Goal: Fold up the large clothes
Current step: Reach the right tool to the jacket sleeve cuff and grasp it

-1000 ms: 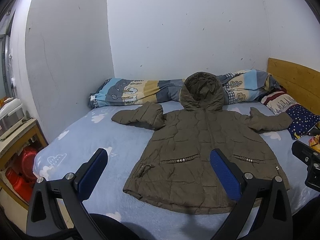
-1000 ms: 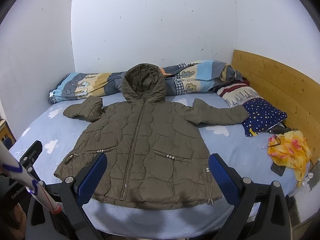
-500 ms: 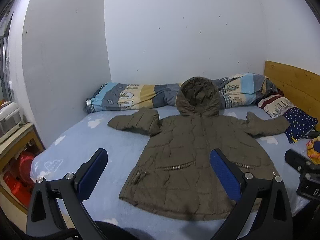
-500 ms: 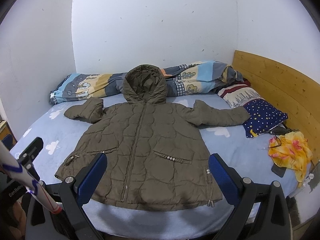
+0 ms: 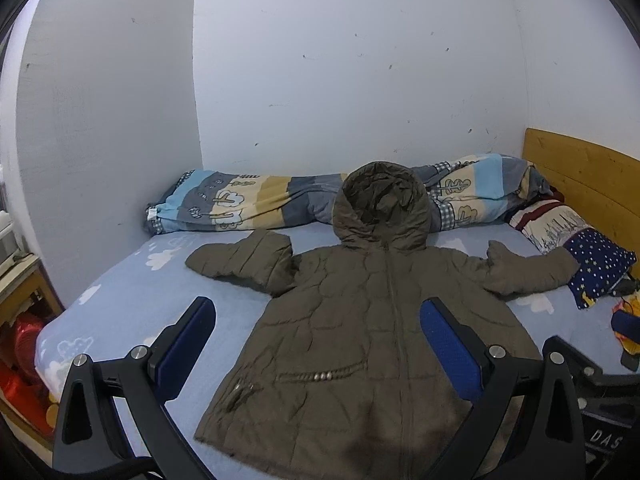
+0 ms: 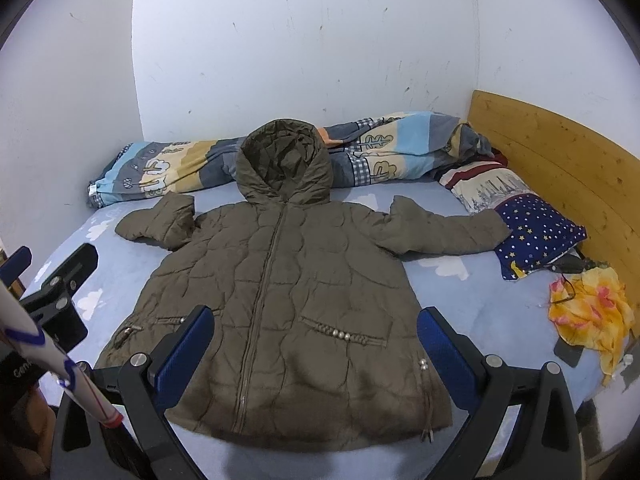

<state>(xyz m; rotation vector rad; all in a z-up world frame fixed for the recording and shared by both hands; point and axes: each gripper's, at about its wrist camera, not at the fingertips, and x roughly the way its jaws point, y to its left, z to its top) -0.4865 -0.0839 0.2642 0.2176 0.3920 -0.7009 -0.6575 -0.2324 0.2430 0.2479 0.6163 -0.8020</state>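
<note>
An olive quilted hooded jacket (image 5: pixel 360 312) lies flat and zipped on the blue bed, also in the right wrist view (image 6: pixel 280 280). Its hood (image 6: pixel 284 164) points to the far wall. Its left sleeve (image 6: pixel 160 224) is folded short; its right sleeve (image 6: pixel 444 228) stretches toward the pillows. My left gripper (image 5: pixel 316 344) is open and empty, above the jacket's lower left part. My right gripper (image 6: pixel 312 348) is open and empty, above the jacket's hem.
A rolled patterned duvet (image 6: pixel 192 168) lies along the far wall. Pillows (image 6: pixel 536 236) and a yellow cloth (image 6: pixel 592 312) sit at the right by the wooden headboard (image 6: pixel 568 160). A phone (image 6: pixel 568 354) lies near the cloth. A wooden stand with red items (image 5: pixel 20 344) is left of the bed.
Both grippers have moved forward and closer to the jacket, which now fills more of each view. The jacket has not moved.
</note>
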